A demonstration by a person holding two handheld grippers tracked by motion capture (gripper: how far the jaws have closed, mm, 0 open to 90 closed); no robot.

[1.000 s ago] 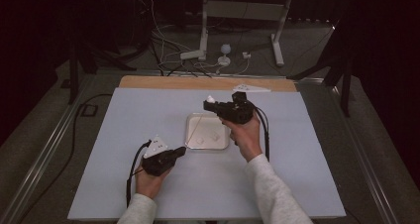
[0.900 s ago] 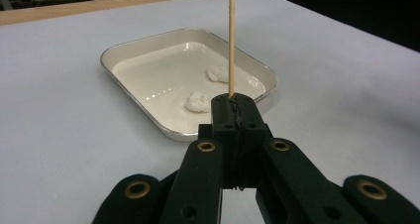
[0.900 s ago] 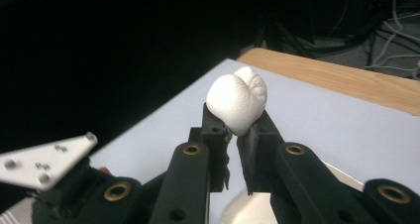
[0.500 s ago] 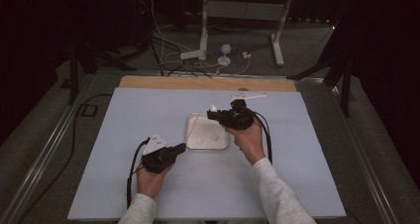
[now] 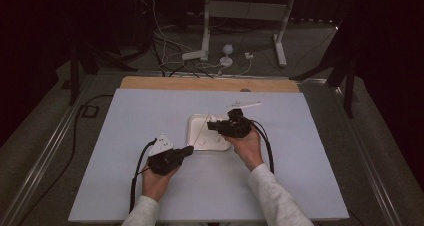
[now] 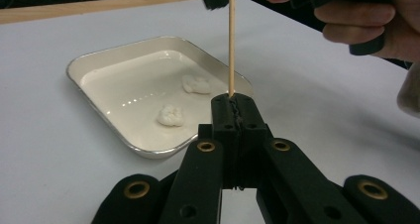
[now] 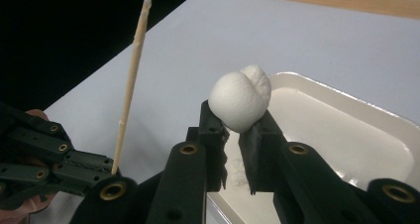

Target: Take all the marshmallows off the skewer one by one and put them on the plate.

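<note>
A shallow white tray (image 5: 196,122) lies mid-mat; two white marshmallow bits (image 6: 171,116) (image 6: 196,84) rest inside the tray (image 6: 89,65). My left gripper (image 5: 190,149) sits at its near left corner, shut on the foot of a thin wooden skewer (image 5: 201,131) that stands upright. In the left gripper view the skewer (image 6: 231,40) rises from the closed left gripper (image 6: 233,100). My right gripper (image 5: 211,125) hovers over the tray, shut on a white marshmallow (image 7: 240,100), close beside the skewer's tip (image 7: 143,11). The right gripper (image 7: 237,120) sees the left gripper (image 7: 44,159) low left.
The pale mat (image 5: 125,136) covers the table, with a wooden strip (image 5: 210,83) along its far edge. A white flat piece (image 5: 243,105) lies just beyond the tray. Cables and a white stand (image 5: 207,51) are on the floor behind.
My right gripper has come down and toward the person with the marshmallow, nearing the skewer's top. The left gripper with the skewer has barely moved.
</note>
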